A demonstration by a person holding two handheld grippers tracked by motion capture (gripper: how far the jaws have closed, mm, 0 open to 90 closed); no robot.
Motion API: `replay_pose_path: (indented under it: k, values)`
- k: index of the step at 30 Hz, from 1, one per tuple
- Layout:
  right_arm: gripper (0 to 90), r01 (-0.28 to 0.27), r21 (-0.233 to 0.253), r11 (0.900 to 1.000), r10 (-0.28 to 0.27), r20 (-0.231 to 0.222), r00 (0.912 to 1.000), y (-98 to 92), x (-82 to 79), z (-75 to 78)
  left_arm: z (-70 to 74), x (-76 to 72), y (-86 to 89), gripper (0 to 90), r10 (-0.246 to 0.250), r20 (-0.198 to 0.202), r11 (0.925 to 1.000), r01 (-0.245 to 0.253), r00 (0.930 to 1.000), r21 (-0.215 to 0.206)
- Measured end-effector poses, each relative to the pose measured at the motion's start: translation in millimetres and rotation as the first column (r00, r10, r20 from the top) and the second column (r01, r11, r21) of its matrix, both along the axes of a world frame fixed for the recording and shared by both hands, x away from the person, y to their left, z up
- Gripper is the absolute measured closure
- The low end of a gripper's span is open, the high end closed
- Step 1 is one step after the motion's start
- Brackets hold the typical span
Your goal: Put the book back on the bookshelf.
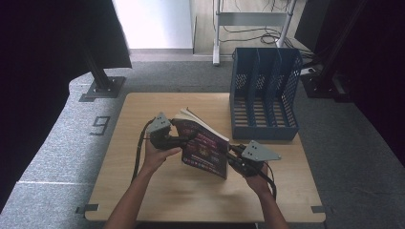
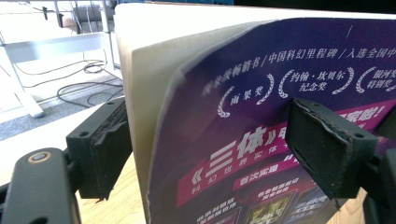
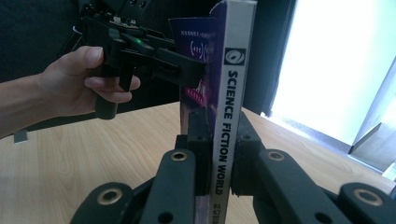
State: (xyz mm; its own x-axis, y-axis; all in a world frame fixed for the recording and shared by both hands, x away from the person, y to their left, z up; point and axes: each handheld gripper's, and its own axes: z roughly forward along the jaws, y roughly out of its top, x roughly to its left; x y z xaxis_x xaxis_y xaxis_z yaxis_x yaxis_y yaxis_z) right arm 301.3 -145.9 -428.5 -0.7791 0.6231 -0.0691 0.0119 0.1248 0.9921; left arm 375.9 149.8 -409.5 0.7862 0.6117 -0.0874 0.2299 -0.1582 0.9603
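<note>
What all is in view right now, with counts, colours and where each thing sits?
purple glossy paperback magazine: one, purple with white spine, held upright above table centre between both tongs
blue plastic slotted file rack: one, blue, table's far right corner
light wooden table: one, pale wood, centre
grey carpet floor: grey, around table
left tongs: black, shut on the magazine's left edge
right tongs: black, clamping its spine

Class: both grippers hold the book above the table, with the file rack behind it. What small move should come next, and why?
Probably lift the book toward the blue file rack. The right gripper clamps its spine, the left gripper straddles its cover, and the book stands upright, short of the rack's open slots.
</note>
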Motion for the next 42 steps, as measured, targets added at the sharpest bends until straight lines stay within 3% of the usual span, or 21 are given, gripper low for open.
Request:
replay_pose_path:
  k: [11,21,26,28,32,42]
  values:
    - [71.2,-0.023,0.009,1.0,0.022,0.022,0.9995,5.2,5.8,4.4,2.1,-3.3,-3.0,18.8,-0.03,-0.006,0.9995,0.03,0.9995,-0.011]
    - [74.4,-0.006,-0.031,1.0,0.006,-0.019,0.9998,20.3,21.1,6.4,3.0,-3.8,-1.4,18.8,-0.025,-0.011,0.9997,0.025,0.9996,-0.004]
    - [80.1,0.018,-0.031,0.999,-0.019,-0.031,0.9993,19.4,22.0,7.2,2.2,-4.7,0.2,19.0,-0.015,-0.011,0.9999,0.015,0.9998,-0.003]
    - [81.0,0.038,-0.006,0.999,-0.038,-0.065,0.9972,17.9,23.2,7.2,1.2,-6.6,0.0,19.8,0.002,0.002,0.9997,-0.002,1.0,0.023]
    - [81.2,0.059,0.001,0.998,-0.059,-0.073,0.9956,18.0,24.2,7.1,-2.3,-9.7,0.8,19.8,0.019,0.001,0.9984,-0.019,0.9998,0.054]
    - [81.3,0.088,0.012,0.996,-0.087,-0.083,0.9928,18.8,23.8,6.8,-14.1,-22.3,17.5,19.7,0.058,-0.041,0.9975,-0.056,0.9975,0.044]
